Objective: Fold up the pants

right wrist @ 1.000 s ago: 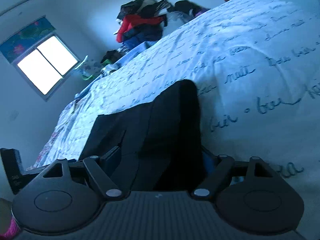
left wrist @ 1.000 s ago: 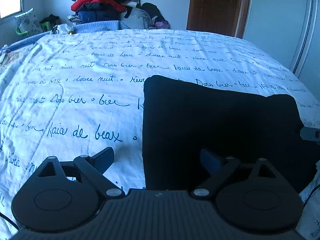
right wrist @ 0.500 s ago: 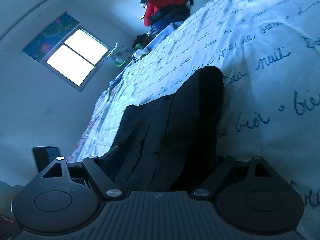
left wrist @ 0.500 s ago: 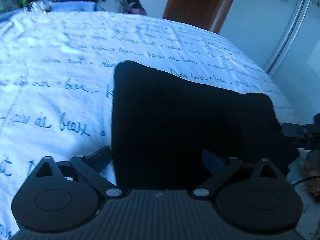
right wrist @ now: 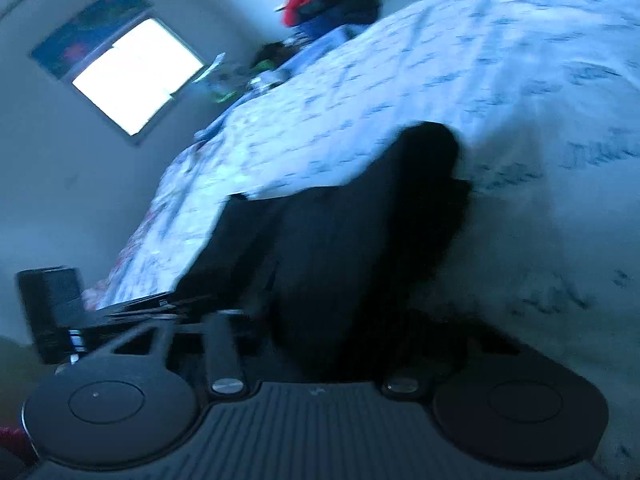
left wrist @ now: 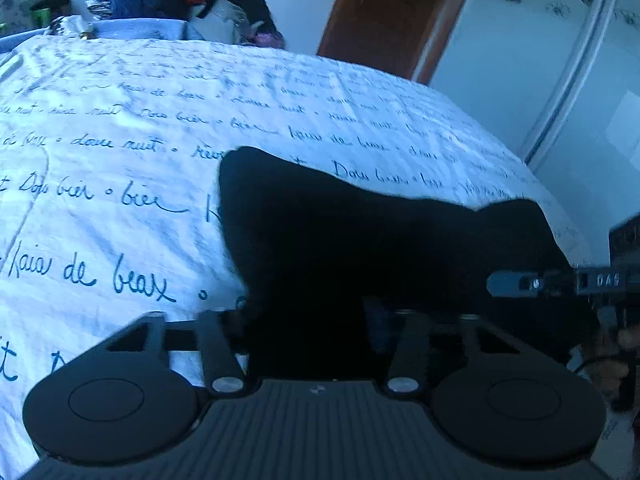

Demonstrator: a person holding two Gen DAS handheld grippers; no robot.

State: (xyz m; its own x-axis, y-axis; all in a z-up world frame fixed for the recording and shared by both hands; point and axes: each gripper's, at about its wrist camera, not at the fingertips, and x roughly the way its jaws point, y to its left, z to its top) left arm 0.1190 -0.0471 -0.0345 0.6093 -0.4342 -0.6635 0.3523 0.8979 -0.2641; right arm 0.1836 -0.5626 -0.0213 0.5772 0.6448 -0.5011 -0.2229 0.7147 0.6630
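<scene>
Black pants [left wrist: 360,248] lying near the bed's [left wrist: 120,240] near edge, already doubled into a compact dark slab, far corners pointing toward the head of the bed. Left gripper [left wrist: 308,320] closing on the near left corner of the cloth, fabric between the jaws; whether the pads already bite hidden by the dark cloth, so cannot tell. Right gripper [right wrist: 320,328] closing likewise at the near right corner, cloth bunched between its jaws, firm contact just as unclear in the blurred right view. Probably the step in hand: seize both near corners, then carry them over for the next fold. Best done by letting both jaws finish closing before any lift, catching every layer rather than only the top one. Then raise both corners together and level, keeping the edge between them taut so no sag forms in the middle. Carry toward the far corners and lay edge on edge. Main risks: an under layer slipping free, or the sheet [left wrist: 320,120] getting pinched along with the cloth.
</scene>
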